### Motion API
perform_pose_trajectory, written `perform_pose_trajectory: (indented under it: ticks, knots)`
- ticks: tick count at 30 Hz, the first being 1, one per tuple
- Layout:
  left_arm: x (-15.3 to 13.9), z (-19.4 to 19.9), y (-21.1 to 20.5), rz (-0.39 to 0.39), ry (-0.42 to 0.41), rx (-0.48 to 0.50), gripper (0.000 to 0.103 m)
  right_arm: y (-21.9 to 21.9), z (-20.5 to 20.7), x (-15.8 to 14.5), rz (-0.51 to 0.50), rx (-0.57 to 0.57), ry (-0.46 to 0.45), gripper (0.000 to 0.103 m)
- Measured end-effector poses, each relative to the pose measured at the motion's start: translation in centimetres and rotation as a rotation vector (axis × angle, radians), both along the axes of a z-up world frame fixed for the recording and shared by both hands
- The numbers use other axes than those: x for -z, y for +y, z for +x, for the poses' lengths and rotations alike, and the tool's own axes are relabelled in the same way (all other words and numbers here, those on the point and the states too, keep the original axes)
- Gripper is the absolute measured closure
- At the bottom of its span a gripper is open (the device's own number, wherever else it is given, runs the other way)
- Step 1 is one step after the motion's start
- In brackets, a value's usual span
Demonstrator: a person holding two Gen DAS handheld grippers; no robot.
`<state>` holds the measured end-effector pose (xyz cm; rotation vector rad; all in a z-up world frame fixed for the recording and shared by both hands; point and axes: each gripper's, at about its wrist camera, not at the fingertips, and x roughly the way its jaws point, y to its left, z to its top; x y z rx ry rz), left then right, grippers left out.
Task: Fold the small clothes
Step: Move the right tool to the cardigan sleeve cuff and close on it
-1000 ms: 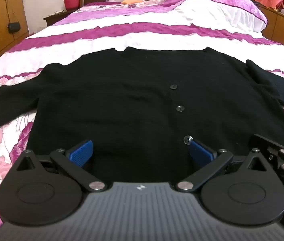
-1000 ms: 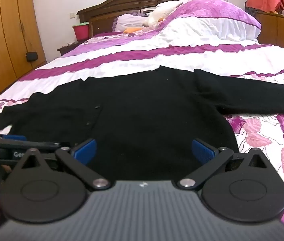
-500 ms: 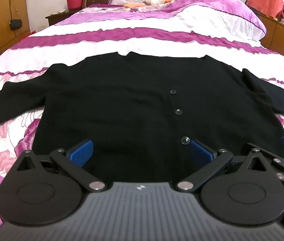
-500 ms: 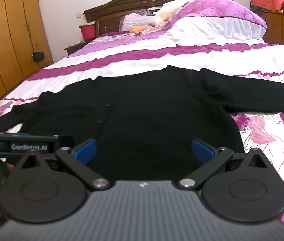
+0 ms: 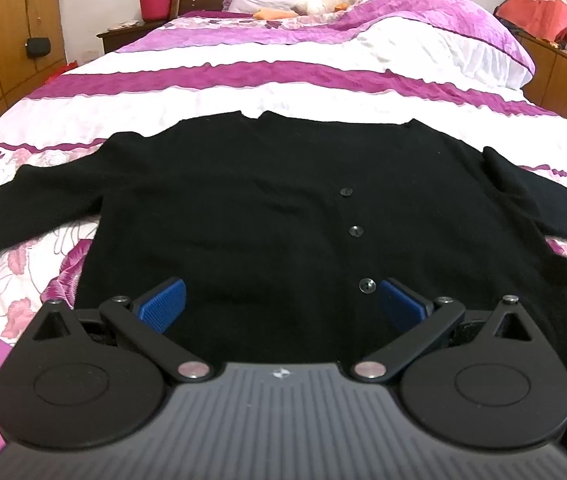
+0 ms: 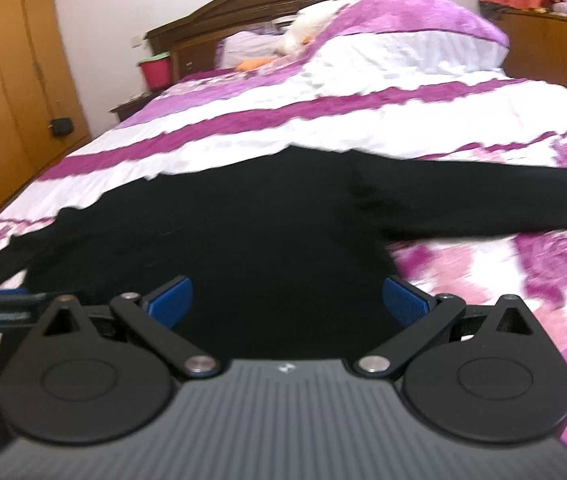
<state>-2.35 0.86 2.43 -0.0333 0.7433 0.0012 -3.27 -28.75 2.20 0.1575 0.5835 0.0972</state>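
A black cardigan lies flat on the bed, sleeves spread left and right, buttons facing up. Both the left gripper and right gripper hover over its near hem, fingers wide apart, holding nothing.

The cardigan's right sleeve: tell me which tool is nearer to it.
Right. The right tool hangs open above the hem beside that right sleeve; the left tool, open too, sits over the button row.

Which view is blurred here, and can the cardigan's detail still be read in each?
Left wrist: sharp; cardigan buttons readable, only fisheye bending at the edges. Right wrist: motion-blurred throughout; cardigan a flat black shape, no buttons discernible, bedspread stripes smeared.
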Motion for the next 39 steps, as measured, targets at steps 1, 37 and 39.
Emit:
perform_pose_trajectory:
  ticks: [1, 37, 39]
  knots:
    - [-0.1, 0.1, 0.0, 0.002, 0.001, -0.002, 0.0, -0.8, 0.1, 0.0, -0.006, 0.019, -0.001, 0.0]
    - [6.1, 3.6, -3.0, 0.056, 0.126, -0.019, 0.0, -22.1, 9.4, 6.1, 0.158, 0.421, 0.104, 0.0]
    - [6.3, 3.8, -2.8, 0.046, 0.135, -0.026, 0.0, -22.4, 9.3, 6.9, 0.176, 0.432, 0.067, 0.0]
